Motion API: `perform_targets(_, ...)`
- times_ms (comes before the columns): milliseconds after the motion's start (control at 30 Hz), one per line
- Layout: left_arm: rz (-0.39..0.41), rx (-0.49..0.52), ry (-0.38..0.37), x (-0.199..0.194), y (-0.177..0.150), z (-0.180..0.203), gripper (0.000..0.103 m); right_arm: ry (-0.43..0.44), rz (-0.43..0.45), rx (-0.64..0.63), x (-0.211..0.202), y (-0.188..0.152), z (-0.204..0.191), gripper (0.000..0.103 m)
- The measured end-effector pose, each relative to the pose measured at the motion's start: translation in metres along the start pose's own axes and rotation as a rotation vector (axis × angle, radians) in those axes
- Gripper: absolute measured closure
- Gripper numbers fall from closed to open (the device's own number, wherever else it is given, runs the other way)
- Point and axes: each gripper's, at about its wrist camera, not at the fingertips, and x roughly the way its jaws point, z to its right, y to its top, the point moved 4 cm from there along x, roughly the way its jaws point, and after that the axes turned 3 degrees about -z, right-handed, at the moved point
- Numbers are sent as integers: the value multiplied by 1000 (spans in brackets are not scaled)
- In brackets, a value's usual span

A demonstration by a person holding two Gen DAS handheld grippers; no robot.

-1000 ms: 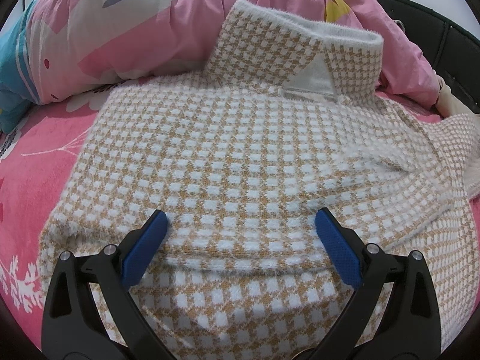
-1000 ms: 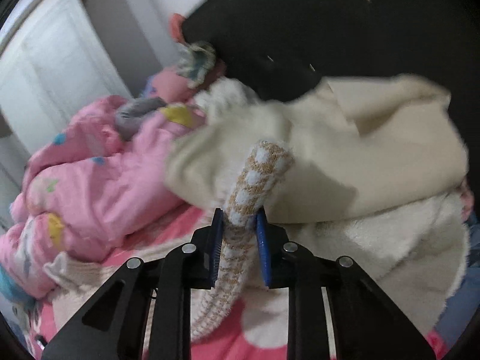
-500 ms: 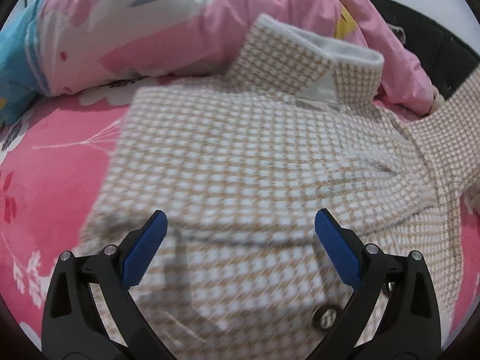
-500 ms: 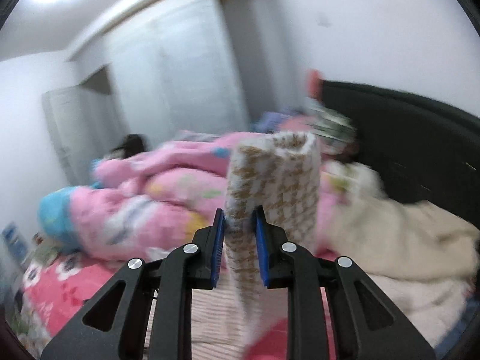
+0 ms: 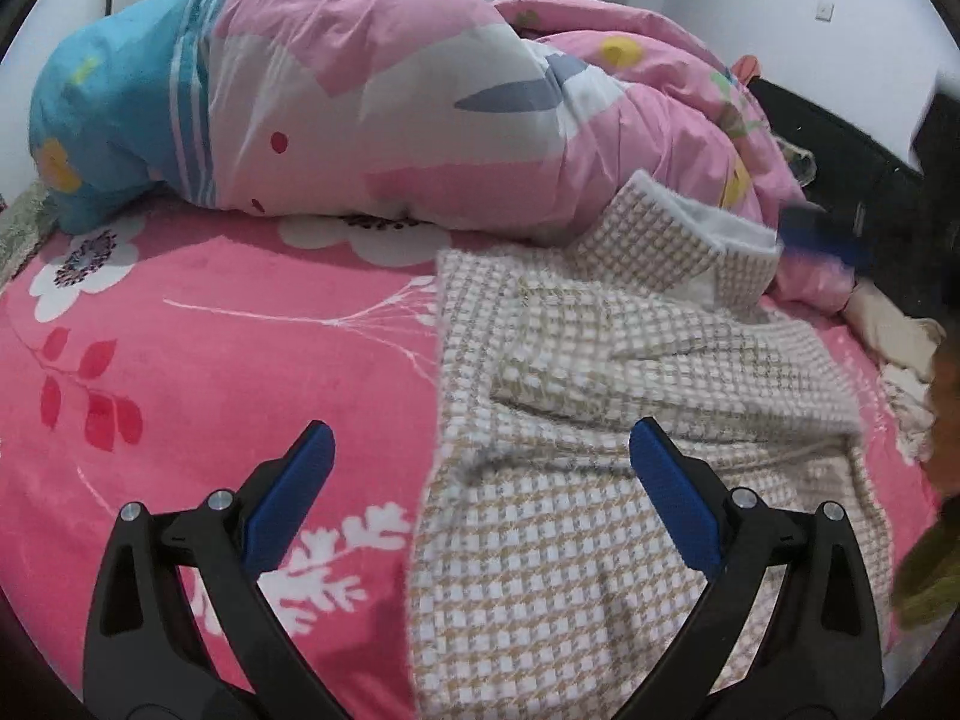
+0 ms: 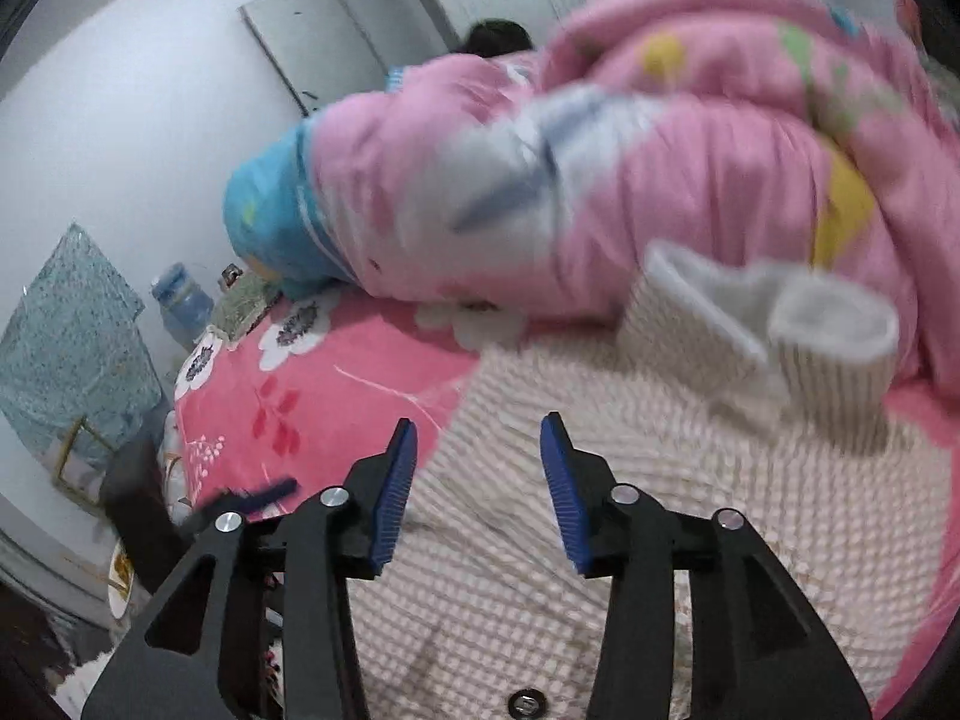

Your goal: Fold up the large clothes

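Note:
A tan-and-white checked coat [image 5: 600,540] lies flat on the pink flowered bedspread [image 5: 210,360], collar [image 5: 678,240] toward the heaped duvet. One sleeve [image 5: 690,360] lies folded across its body. My left gripper [image 5: 480,480] hovers open and empty over the coat's left edge. My right gripper [image 6: 478,480] is over the coat [image 6: 630,510] with its jaws opening and nothing between them. Its blurred blue pad [image 5: 822,240] also shows beside the collar in the left wrist view. The white-lined collar [image 6: 828,330] stands up at the right of the right wrist view.
A bulky pink and blue duvet [image 5: 390,120] is piled along the far side of the bed. A black headboard [image 5: 870,180] and a cream blanket [image 5: 888,330] lie to the right. A water jug [image 6: 180,300] and clutter stand on the floor past the bed's left edge.
My right gripper swung the sleeve across the coat and let it go, its jaws parting. My left gripper pulled back and leftward off the coat body.

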Motion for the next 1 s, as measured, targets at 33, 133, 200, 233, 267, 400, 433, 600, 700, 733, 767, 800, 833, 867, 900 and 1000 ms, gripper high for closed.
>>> perform_targets(33, -2, -3, -22, 1, 4, 0, 8, -5, 10, 31, -7, -5, 20, 54)
perform_targets(133, -25, -25, -99, 21, 23, 9, 8, -63, 35, 101, -28, -17, 77, 53)
perform_targets(200, -57, -46, -130, 39, 33, 15, 8, -130, 50, 161, -48, -30, 122, 53)
perform_targets(233, -76, -47, -140, 48, 37, 18, 8, -156, 54, 191, -56, -36, 144, 53)
perform_targets(267, -101, -45, -149, 60, 42, 22, 8, -187, 62, 227, -66, -42, 168, 53)
perform_targets(400, -204, -71, -129, 105, 55, 25, 37, -271, 81, 315, -87, -58, 225, 53)
perform_targets(433, -239, -92, -121, 117, 56, 23, 41, -281, 81, 332, -89, -61, 236, 53)
perform_targets(600, -322, -95, -127, 148, 56, 28, 69, -283, 63, 369, -79, -75, 261, 53)
perform_targets(700, -313, -45, -74, 150, 56, 36, 100, -278, 56, 360, -75, -78, 260, 53)
perform_targets(733, -297, -22, -61, 147, 57, 40, 100, -277, 54, 356, -74, -79, 259, 53)
perform_targets(767, -251, 11, -54, 135, 61, 46, 100, -277, 55, 353, -74, -79, 258, 53)
perform_targets(800, -213, 37, -46, 125, 66, 49, 101, -278, 58, 347, -74, -78, 256, 53)
perform_targets(833, -157, 64, -33, 111, 72, 53, 101, -281, 60, 341, -75, -77, 255, 53)
perform_targets(867, -117, 79, -29, 98, 77, 54, 101, -284, 62, 337, -75, -77, 254, 53)
perform_targets(900, -94, 83, -25, 91, 82, 53, 101, -292, 65, 330, -76, -77, 254, 53)
perform_targets(1000, -66, 86, 7, 89, 86, 47, 101, -298, 61, 327, -76, -81, 255, 53)
